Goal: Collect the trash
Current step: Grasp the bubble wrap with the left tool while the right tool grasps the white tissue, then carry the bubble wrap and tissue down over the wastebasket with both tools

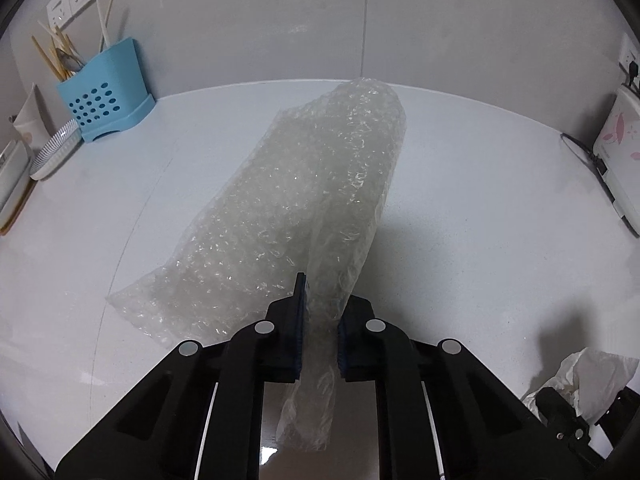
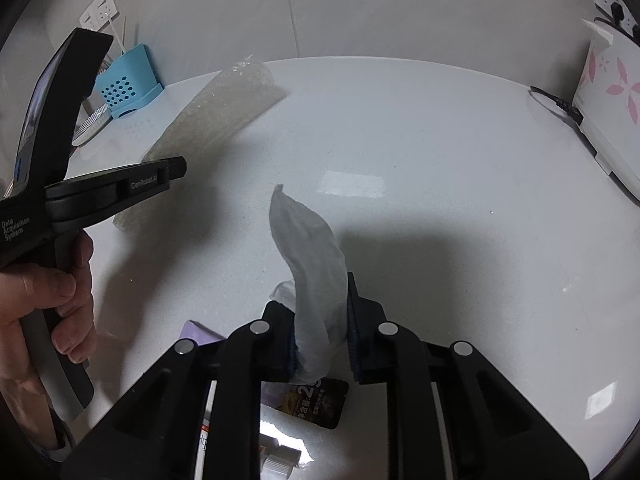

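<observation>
Blue perforated utensil holder [image 1: 105, 88] stands at the far left corner of the surface [image 1: 460, 200], against the wall; chopsticks [image 1: 52, 54] and a spoon stick up out of it. Just beside it, a striped-rim dish [image 1: 56, 148] leans at the left edge. White appliance with pink flowers [image 2: 608, 96] sits along the right edge, its black cord trailing onto the surface.

Left claw [image 1: 320, 320] clenched on one end of a bubble wrap sheet [image 1: 296, 208]; the rest runs out across the middle of the surface toward the far edge.

Right claw [image 2: 320, 320] clenched on a crumpled white tissue [image 2: 310, 256], which curls upward clear of the surface. Beneath this claw, at the near edge, lie a dark printed wrapper [image 2: 316, 400] and a purple packet [image 2: 196, 334].
</observation>
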`<control>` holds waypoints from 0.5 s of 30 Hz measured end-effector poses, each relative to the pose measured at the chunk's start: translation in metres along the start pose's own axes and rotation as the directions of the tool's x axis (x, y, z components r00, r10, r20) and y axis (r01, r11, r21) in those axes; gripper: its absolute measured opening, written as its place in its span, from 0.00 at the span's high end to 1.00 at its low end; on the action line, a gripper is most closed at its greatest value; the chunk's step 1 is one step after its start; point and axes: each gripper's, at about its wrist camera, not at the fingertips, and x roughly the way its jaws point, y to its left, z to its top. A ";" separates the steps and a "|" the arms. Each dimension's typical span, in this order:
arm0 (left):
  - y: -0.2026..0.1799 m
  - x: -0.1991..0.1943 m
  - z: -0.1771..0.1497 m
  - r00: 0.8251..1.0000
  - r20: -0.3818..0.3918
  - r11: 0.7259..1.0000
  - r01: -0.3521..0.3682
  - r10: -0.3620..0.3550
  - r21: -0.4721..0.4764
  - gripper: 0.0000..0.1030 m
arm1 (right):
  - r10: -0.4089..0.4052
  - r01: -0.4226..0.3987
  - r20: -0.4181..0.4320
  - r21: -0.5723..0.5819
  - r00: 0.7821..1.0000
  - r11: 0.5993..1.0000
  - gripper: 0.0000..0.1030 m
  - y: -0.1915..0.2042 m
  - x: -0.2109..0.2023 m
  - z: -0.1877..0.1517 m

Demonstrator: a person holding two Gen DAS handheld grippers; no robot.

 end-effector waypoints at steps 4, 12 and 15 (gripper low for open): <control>0.006 -0.019 -0.003 0.999 0.036 1.000 -0.007 0.008 -0.007 0.89 | -0.010 0.009 0.020 0.010 1.000 1.000 0.84 0.000 -0.011 -0.001; 0.012 -0.056 -0.012 0.995 0.093 1.000 -0.021 0.021 -0.008 0.89 | -0.025 0.024 0.083 0.011 0.996 1.000 0.84 0.009 -0.041 -0.005; 0.013 -0.068 -0.017 0.994 0.110 1.000 -0.028 0.028 -0.002 0.89 | -0.038 0.037 0.104 0.013 0.994 0.999 0.84 0.011 -0.051 -0.005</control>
